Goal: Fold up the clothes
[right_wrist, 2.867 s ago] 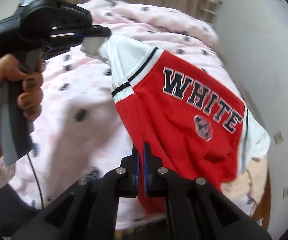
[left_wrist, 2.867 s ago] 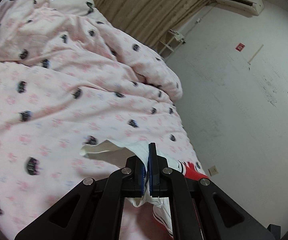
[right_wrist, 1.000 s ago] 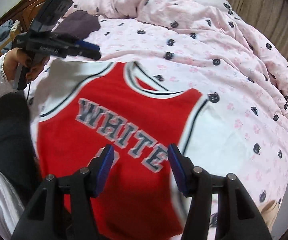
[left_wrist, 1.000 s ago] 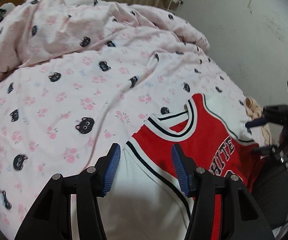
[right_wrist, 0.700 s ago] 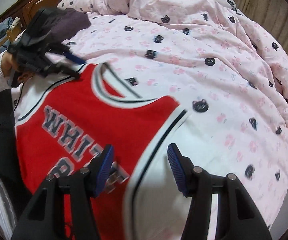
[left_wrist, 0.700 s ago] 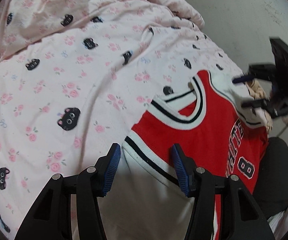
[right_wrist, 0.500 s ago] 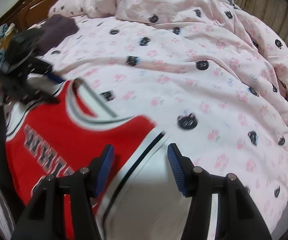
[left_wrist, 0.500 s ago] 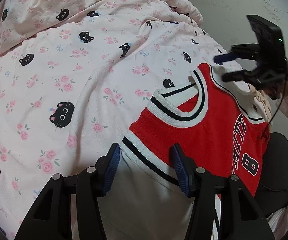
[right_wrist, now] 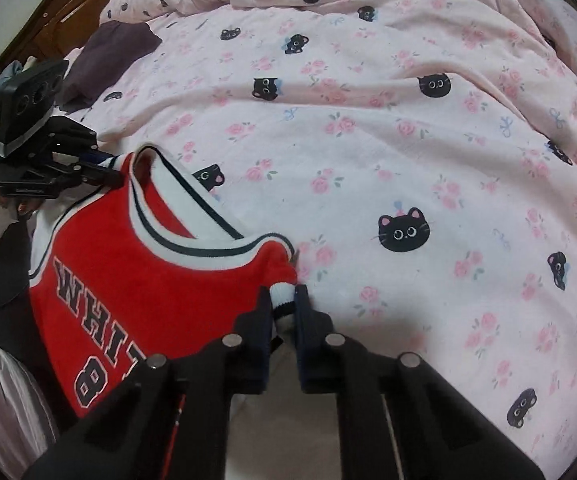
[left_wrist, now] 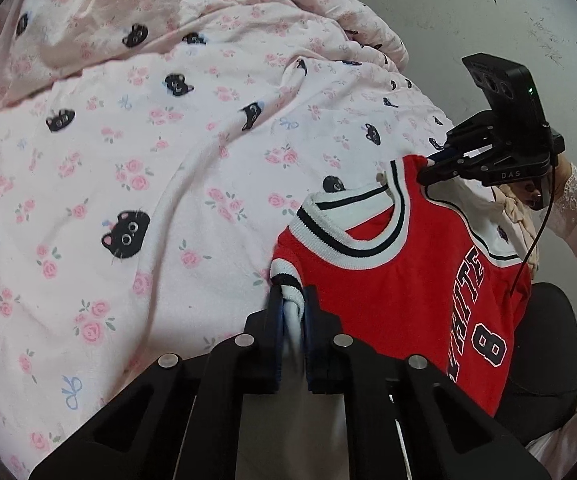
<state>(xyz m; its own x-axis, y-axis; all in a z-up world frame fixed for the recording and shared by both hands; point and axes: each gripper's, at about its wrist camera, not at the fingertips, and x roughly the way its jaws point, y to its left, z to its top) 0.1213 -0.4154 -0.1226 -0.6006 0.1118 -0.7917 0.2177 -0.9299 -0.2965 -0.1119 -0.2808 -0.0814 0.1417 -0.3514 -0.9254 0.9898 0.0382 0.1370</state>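
Observation:
A red jersey [left_wrist: 408, 280] with white sleeves, black-striped trim and "WHITE 8" lettering lies at the bed's near edge, its hem hanging over the side. My left gripper [left_wrist: 291, 304] is closing its jaws on the striped white shoulder seam, with cloth pinched between the pads. The right gripper [right_wrist: 282, 300] is closing the same way on the other shoulder of the jersey [right_wrist: 160, 280]. Each gripper shows in the other's view, the right gripper [left_wrist: 428, 164] and the left gripper [right_wrist: 108, 168] at opposite shoulders beside the collar.
A pink duvet [left_wrist: 148, 160] printed with black cats and roses covers the bed and bunches up at the far side. A dark purple garment [right_wrist: 108, 52] lies near the wooden headboard [right_wrist: 48, 12]. A white wall [left_wrist: 488, 20] runs along the bed's other side.
Both grippers went from open jaws over the jersey to jaws closed on its shoulders. The right gripper swept sideways to the outer shoulder, and the left sank a little.

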